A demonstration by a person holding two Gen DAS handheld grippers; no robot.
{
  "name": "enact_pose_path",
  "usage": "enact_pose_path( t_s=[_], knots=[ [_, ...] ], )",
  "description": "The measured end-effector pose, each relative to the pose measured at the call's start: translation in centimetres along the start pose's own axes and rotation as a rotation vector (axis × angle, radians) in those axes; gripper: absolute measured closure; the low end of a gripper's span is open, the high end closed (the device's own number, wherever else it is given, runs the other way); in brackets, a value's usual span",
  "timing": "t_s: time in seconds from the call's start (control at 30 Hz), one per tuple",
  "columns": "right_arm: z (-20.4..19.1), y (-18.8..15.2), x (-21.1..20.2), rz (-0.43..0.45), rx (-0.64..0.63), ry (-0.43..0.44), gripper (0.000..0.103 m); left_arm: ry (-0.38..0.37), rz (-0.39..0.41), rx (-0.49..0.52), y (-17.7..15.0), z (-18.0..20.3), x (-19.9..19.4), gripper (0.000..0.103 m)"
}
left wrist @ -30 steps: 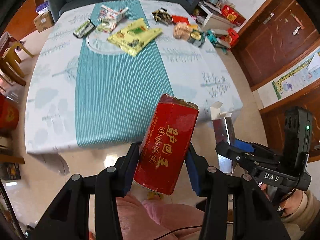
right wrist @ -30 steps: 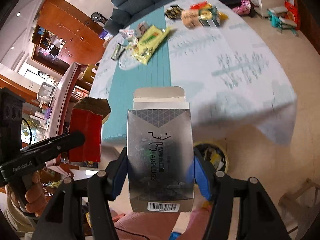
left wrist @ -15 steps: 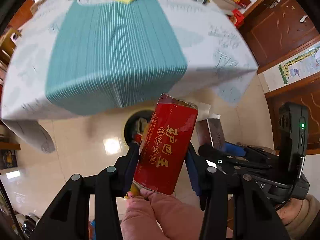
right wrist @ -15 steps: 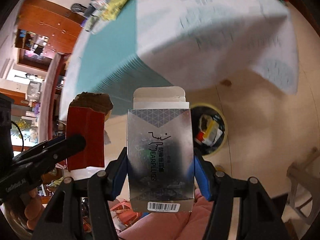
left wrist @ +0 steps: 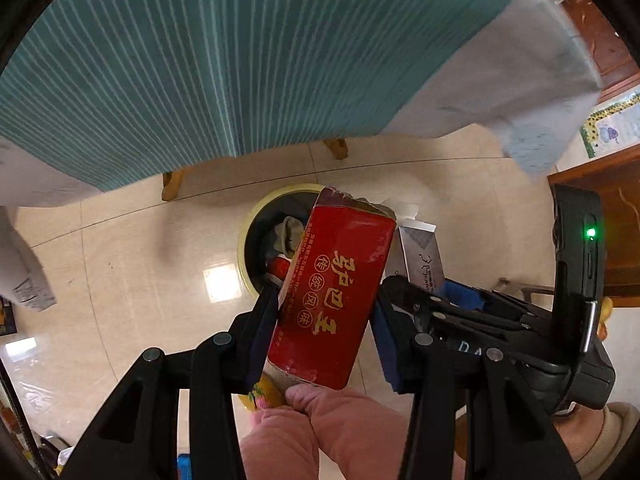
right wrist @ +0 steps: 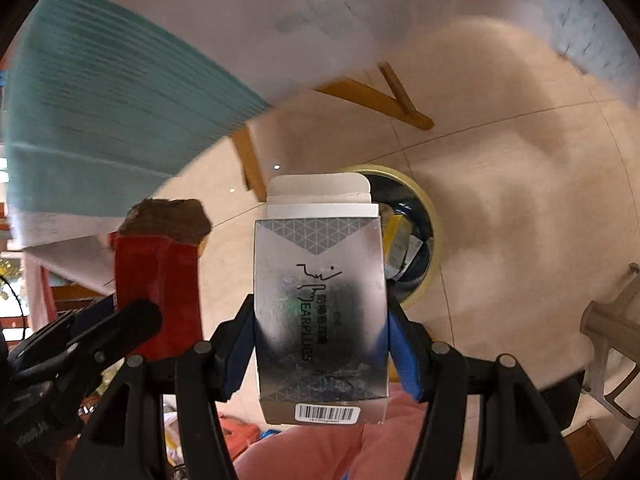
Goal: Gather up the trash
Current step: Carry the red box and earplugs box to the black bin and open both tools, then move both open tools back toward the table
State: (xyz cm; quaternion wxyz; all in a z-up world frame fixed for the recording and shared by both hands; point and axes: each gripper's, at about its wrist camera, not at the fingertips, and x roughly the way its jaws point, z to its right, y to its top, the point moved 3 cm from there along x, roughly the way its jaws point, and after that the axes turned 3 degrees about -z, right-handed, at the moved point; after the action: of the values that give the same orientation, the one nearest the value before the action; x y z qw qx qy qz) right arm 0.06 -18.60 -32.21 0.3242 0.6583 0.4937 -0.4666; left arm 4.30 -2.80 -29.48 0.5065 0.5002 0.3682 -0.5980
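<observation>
Trash bin, yellow rim, on tile floor below tablecloth edge. Contents: mixed wrappers, count unclear; 1 red item, 1 yellow item visible.
Qty: 1 bin, 2 boxes, 2 grippers.
L gripper: fingers pinching red box, tilted, above bin.
R gripper: fingers pinching silver earplug box, top flap open, upright, just beside bin rim in view.
Boxes side by side, apart.

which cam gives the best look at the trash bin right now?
Right wrist: the trash bin shows more of its yellow rim and the trash inside, with only its left part behind the silver earplug box. In left wrist, the red box covers the bin's right half.
</observation>
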Motion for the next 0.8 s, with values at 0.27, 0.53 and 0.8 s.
enact_pose_path(
  t_s=[0.27, 0.53, 0.8],
  knots=[
    [2.9, 2.4, 6.2, 0.033, 0.018, 0.002, 0.039, -0.003, 0.014, -0.046, 0.7, -1.9, 6.3, 0.054],
    [3.6, 3.0, 8.7, 0.035, 0.053, 0.02, 0.03, 0.036, 0.065, -0.055, 1.1, -2.9, 7.4, 0.012],
    [2.4, 2.9, 8.4, 0.05, 0.022, 0.013, 0.023, 0.069, 0.101, -0.098, 0.5, -3.8, 5.9, 0.012]
  ],
)
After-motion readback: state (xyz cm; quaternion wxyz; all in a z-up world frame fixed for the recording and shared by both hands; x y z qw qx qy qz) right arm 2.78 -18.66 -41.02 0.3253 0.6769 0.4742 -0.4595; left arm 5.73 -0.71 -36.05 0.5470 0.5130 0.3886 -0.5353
